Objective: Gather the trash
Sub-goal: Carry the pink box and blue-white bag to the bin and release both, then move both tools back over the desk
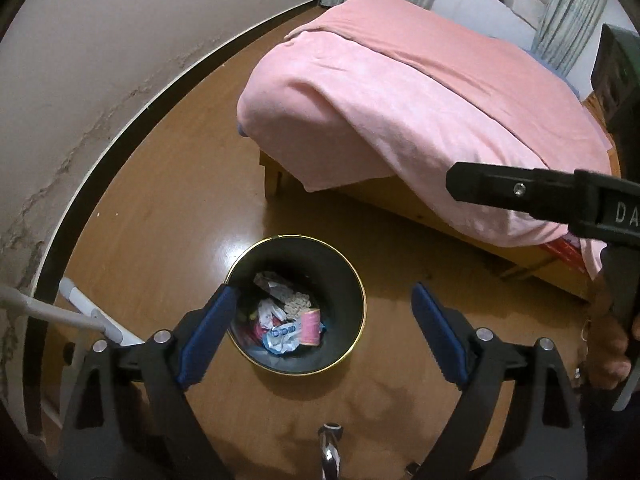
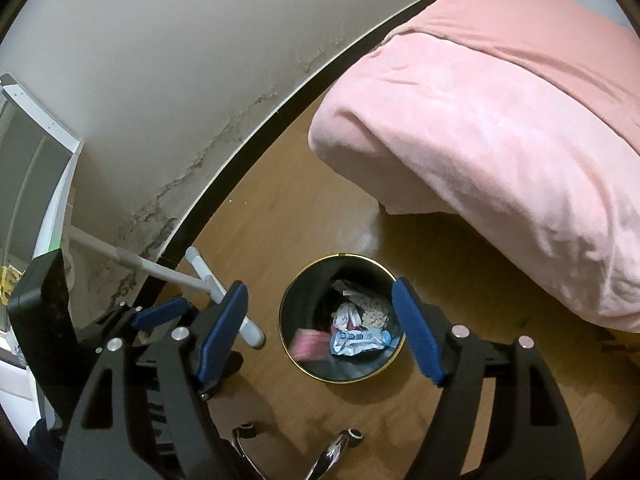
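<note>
Both claws hang over a black bin [image 1: 298, 362] with a gold rim, which stands on the wooden floor [image 1: 160, 208] between the skirting of the wall and the near corner of the bed [image 1: 400, 92]. The left claw [image 1: 320, 336] is spread wide with nothing between its blue pads. The right claw [image 2: 320, 328] is spread too and equally empty. From here I judge the drop to be done: the trash sits down inside the bin, a pink packet [image 1: 311, 326], a crumpled blue-and-white wrapper [image 1: 282, 336] and a white dotted piece [image 1: 294, 300] among other scraps I cannot make out.

No loose litter shows on the floor around the bin, so the next move probably calls for lifting both claws clear of the rim and turning to look for anything left elsewhere, perhaps under the bed's pink blanket [image 2: 500, 128] edge.

As for writing, the wrapper carries a row of blue characters, too small and creased to read. On the right-hand tool's black body, seen from the left, the letters "DA" run off the picture's edge.
</note>
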Demonstrator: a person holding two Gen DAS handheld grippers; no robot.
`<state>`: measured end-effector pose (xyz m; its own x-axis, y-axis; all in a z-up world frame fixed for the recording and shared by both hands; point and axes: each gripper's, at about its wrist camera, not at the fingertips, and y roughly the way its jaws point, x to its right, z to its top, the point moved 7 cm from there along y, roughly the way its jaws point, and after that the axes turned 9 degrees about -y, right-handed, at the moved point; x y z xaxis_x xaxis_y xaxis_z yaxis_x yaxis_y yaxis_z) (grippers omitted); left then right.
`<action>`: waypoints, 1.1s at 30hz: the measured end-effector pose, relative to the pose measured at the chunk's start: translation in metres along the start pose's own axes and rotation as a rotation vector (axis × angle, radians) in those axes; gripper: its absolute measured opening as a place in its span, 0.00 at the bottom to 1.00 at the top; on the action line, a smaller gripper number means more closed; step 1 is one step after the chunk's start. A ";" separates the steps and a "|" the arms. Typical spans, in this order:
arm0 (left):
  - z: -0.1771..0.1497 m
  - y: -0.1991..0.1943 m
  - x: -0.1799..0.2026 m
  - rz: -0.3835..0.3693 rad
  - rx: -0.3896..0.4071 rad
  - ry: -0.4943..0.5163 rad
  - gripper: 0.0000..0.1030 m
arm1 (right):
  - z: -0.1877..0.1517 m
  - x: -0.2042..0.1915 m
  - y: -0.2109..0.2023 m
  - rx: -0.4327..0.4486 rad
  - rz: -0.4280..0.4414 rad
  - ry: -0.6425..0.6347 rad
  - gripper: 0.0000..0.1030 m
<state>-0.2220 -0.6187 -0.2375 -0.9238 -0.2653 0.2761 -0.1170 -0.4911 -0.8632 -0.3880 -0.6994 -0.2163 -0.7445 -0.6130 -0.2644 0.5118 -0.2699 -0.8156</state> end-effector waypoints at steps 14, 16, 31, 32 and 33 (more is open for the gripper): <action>-0.021 -0.238 -0.094 0.243 0.316 -0.031 0.88 | 0.035 -0.147 -0.047 0.094 0.056 -0.304 0.71; -0.042 -0.288 -0.145 0.356 0.377 -0.096 0.88 | 0.035 -0.195 -0.047 0.096 0.091 -0.388 0.71; -0.192 -0.442 -0.428 0.708 0.401 -0.558 0.88 | -0.008 -0.573 -0.025 0.055 0.387 -0.928 0.71; -0.192 -0.438 -0.432 0.700 0.394 -0.554 0.88 | -0.008 -0.590 -0.023 0.056 0.392 -0.953 0.71; -0.192 -0.434 -0.433 0.691 0.389 -0.550 0.87 | -0.007 -0.612 -0.017 0.059 0.394 -0.992 0.71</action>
<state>0.1588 -0.1312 -0.0641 -0.4315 -0.9021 0.0046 0.6089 -0.2951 -0.7363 0.0555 -0.3144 -0.0445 0.1453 -0.9879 0.0549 0.6802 0.0595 -0.7306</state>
